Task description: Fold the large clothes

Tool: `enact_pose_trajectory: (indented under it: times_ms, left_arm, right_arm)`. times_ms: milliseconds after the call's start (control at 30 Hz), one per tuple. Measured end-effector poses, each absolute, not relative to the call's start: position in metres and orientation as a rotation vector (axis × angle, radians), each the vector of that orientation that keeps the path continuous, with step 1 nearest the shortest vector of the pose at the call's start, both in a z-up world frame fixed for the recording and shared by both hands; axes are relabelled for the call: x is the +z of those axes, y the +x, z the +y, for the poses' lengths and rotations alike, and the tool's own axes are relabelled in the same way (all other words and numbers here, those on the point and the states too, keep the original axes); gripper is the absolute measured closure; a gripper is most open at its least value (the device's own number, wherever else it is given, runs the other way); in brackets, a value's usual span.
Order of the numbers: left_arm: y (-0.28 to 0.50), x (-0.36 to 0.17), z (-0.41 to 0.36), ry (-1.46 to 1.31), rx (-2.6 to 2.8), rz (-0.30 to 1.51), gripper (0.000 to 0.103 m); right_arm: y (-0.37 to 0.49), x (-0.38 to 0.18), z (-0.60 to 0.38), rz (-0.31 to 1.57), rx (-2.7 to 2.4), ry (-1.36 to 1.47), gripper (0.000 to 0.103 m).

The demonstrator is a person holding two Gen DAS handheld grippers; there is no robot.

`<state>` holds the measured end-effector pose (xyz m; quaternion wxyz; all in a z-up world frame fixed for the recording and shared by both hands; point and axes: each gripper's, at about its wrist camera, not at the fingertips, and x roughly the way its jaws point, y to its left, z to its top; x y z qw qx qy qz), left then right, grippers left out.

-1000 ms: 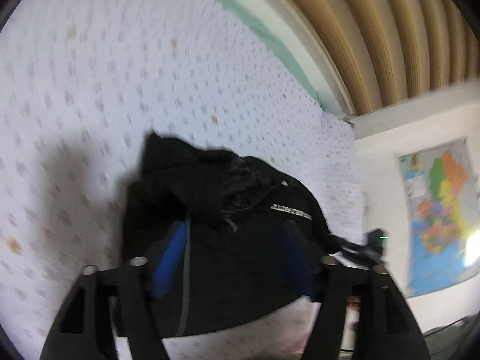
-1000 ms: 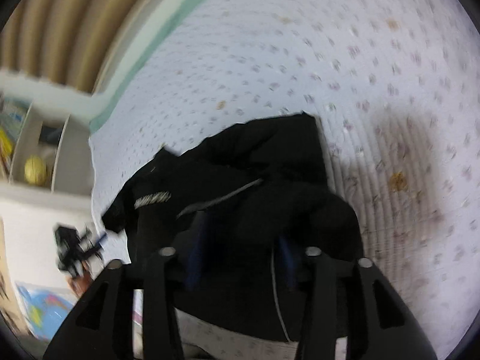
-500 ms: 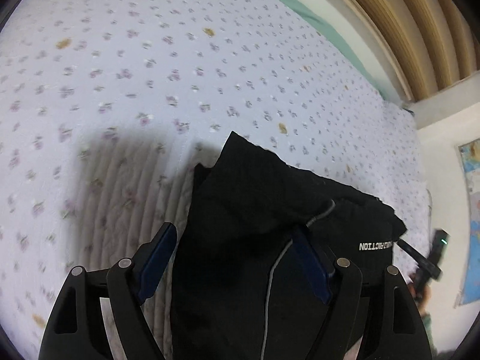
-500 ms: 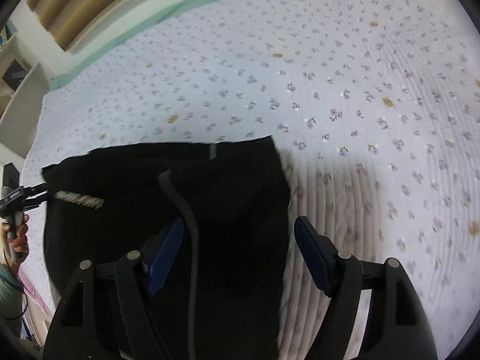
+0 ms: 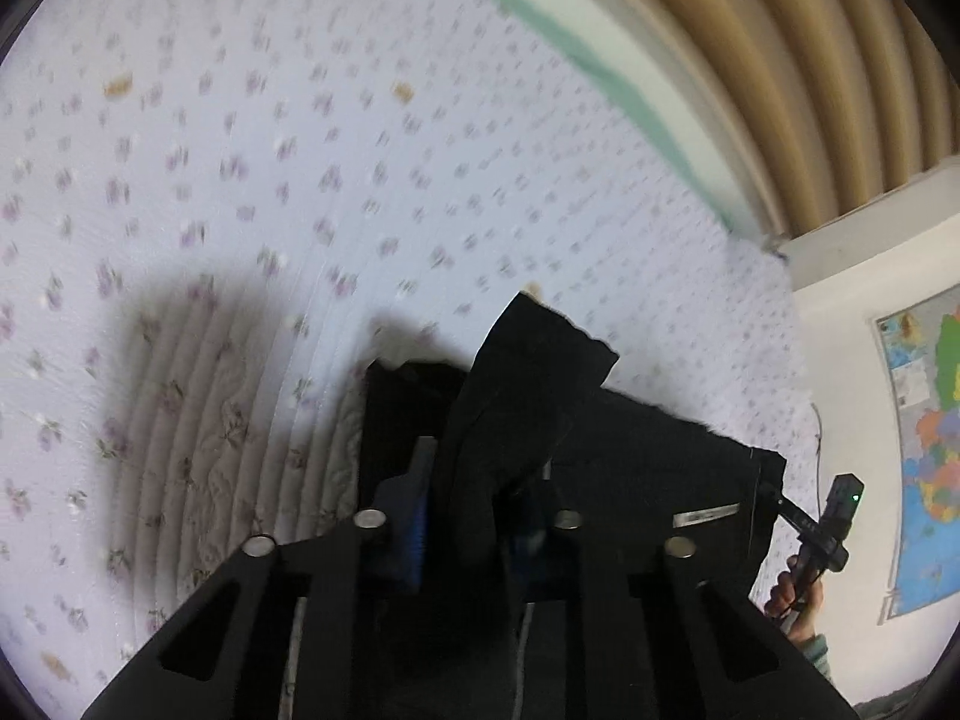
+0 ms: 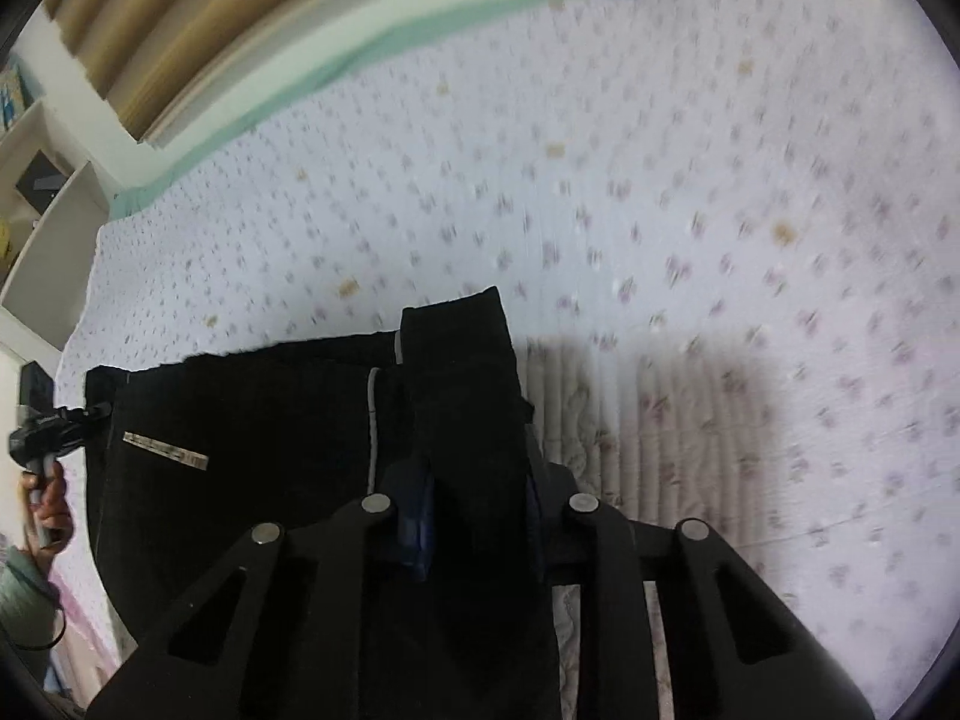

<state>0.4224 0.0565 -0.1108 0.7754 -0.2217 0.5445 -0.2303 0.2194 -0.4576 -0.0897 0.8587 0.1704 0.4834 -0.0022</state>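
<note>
A black garment [image 5: 636,468] with a grey stripe and a small white label lies partly folded on a white floral quilt [image 5: 240,192]. My left gripper [image 5: 474,516] is shut on a bunched black edge of it, which stands up between the blue pads. In the right wrist view the same garment [image 6: 252,420] spreads to the left, and my right gripper [image 6: 480,510] is shut on another black fold that rises between its pads. Each gripper shows small in the other's view, at the garment's far edge, as the right gripper [image 5: 834,516] and the left gripper [image 6: 42,420].
The quilt [image 6: 720,240] covers a bed with a green border and a tan ribbed headboard [image 5: 780,60]. A wall map [image 5: 924,450] hangs at the right. White shelves [image 6: 42,210] stand at the left of the bed.
Both grippers were open over the flat garment half a second ago. Both have shut on folds of black cloth and lifted them. The views are blurred by motion.
</note>
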Motion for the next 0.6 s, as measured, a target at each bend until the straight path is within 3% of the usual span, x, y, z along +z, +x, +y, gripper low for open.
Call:
enact_pose_trajectory:
  times_ms: [200,433,533,600]
  left_arm:
    - [0.454,-0.065,0.039,-0.402,-0.445,1.065,0.091]
    - [0.499,-0.161,-0.005,-0.252,-0.273,1.28,0.09]
    - [0.502,-0.171,-0.01,-0.234,-0.25,1.29,0.082]
    - [0.504,-0.166,-0.005,-0.247,-0.262,1.294,0.074]
  right_arm:
    - [0.258,-0.055,-0.442,0.946,-0.081,0.191,0.08]
    - [0.307,-0.148,-0.451,1.123,-0.143,0.255,0.081]
    - [0.307,-0.165,-0.452,1.156,-0.145,0.283,0.08]
    - [0.304,-0.161,-0.456,1.161,-0.144,0.303,0.07]
